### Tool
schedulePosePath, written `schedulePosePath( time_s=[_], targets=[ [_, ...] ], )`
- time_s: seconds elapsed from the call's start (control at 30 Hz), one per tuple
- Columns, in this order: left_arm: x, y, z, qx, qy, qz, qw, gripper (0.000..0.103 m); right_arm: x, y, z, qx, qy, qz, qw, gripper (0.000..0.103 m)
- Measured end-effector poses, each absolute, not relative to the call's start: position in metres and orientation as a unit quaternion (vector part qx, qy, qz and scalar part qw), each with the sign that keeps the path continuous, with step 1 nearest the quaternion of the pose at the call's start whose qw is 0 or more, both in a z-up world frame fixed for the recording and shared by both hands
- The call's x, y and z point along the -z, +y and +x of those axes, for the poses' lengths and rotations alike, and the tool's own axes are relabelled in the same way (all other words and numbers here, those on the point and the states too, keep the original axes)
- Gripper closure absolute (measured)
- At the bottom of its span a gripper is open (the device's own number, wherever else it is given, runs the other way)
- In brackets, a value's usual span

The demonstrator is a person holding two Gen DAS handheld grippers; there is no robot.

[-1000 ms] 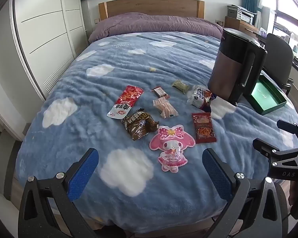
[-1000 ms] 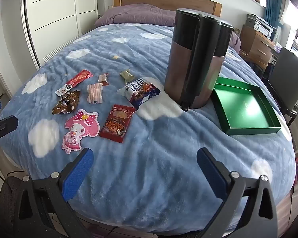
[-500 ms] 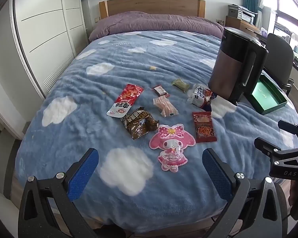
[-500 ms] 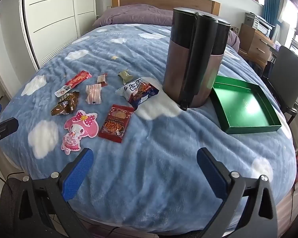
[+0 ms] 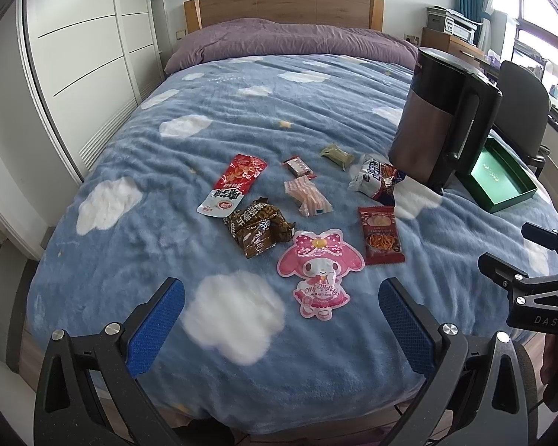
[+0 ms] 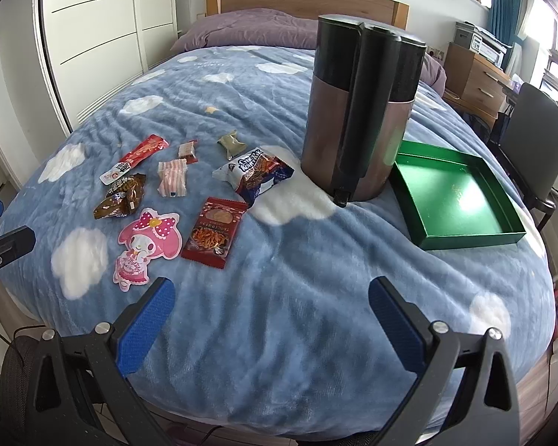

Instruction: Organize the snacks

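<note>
Several snack packets lie on the blue cloud blanket: a pink character packet (image 5: 319, 271) (image 6: 145, 247), a dark red noodle packet (image 5: 380, 234) (image 6: 215, 231), a brown packet (image 5: 258, 226), a red-and-white packet (image 5: 234, 184), a striped pink candy (image 5: 308, 197), a blue-and-white bag (image 6: 252, 174) and a small olive packet (image 5: 336, 154). An empty green tray (image 6: 454, 195) (image 5: 502, 180) lies right of them. My left gripper (image 5: 282, 310) is open and empty above the bed's near edge. My right gripper (image 6: 271, 306) is open and empty, also at the near edge.
A tall brown-and-black kettle (image 6: 357, 111) (image 5: 442, 119) stands between the snacks and the tray. A purple pillow (image 5: 290, 41) and wooden headboard are at the far end. White wardrobe doors (image 5: 82, 59) are left, a dark chair (image 6: 535, 141) and drawers right.
Both grippers have drifted slightly; the views shift a little. Nothing on the bed has moved and both grippers stay open.
</note>
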State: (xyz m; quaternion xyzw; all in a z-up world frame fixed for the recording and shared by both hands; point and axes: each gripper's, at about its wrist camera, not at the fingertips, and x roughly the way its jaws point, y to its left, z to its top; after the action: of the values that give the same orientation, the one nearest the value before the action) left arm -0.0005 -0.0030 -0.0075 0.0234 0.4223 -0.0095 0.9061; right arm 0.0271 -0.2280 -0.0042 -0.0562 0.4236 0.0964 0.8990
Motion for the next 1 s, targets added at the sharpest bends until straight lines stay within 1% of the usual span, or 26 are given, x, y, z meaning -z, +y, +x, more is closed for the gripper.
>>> schedulePosePath(
  time_s=[1.0],
  targets=[
    [0.0080, 0.0015, 0.0028, 0.006, 0.426, 0.020, 0.904, 0.001, 0.0003, -0.2308, 0.0272, -0.097, 0.416, -0.056, 0.902, 0.000]
  ],
)
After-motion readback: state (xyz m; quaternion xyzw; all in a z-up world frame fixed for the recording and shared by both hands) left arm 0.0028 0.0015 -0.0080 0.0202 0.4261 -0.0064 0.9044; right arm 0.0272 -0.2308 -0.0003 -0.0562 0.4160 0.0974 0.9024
